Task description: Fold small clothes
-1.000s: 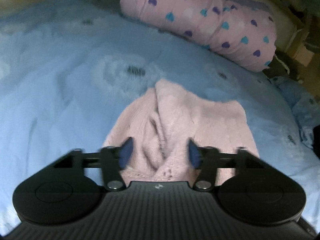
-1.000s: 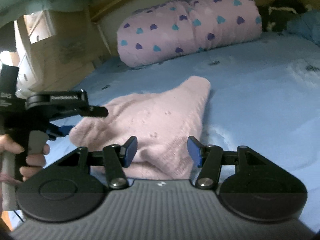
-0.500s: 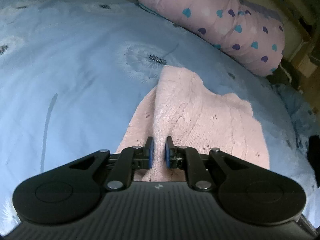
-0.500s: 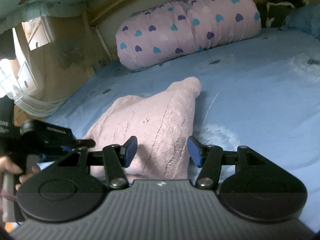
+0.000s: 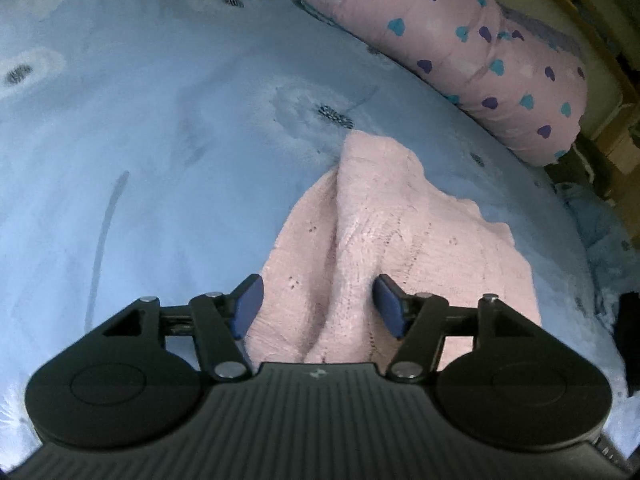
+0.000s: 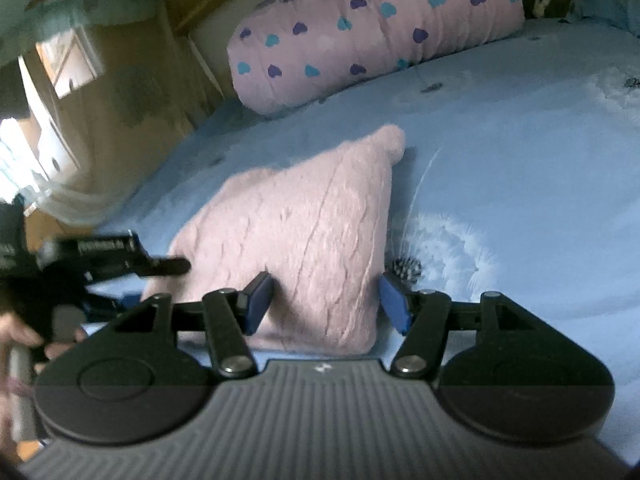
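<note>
Clothes: the pink knit sweater lies partly folded on the blue bed, near the heart pillow.
Left hand-held gripper: its blue pads are opening; the middle ridge of the knit sits between them, not pinched.
Right hand-held gripper: opening a little, pads apart around the near edge.
Do it well: pat the ridge flat, then pinch one edge only.
Change: half a second ago the left pads were squeezed on that ridge; now they let go.

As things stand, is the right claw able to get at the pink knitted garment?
Probably yes. The right claw is opening, with the pink knitted garment lying between its pads on the blue bedcover, nothing in the way.
</note>
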A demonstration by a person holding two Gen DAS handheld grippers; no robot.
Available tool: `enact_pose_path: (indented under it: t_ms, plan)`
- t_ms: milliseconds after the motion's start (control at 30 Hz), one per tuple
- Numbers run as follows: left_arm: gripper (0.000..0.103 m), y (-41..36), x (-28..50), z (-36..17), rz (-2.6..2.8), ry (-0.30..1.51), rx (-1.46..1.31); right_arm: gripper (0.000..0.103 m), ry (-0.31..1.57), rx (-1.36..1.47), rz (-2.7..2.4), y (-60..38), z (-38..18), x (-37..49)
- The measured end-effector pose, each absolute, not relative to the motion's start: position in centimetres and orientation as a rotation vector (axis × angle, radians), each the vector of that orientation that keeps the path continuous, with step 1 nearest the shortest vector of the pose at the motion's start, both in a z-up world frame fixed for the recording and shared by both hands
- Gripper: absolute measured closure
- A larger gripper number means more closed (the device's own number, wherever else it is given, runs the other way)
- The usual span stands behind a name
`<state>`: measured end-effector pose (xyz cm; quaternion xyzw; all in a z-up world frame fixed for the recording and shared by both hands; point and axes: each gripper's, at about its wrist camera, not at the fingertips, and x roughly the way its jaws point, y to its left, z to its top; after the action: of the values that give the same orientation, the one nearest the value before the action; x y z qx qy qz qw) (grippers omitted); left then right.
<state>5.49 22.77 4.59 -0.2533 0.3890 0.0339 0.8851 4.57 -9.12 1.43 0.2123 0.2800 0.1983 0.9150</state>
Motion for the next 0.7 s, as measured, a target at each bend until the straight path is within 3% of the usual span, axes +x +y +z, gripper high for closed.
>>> enact_pose_path:
  t_ms: [133, 700]
  plan:
    - [0.034, 22.6, 5.9, 4.0, 0.032, 0.831, -0.570, 0.026, 0.584, 0.566, 0.399, -10.9, 1.6, 6.0]
    - [0.028, 21.3, 7.0, 3.8, 0.032, 0.848, -0.521, 0.025, 0.703, 0.658, 0.506, -10.6, -1.1, 10.6]
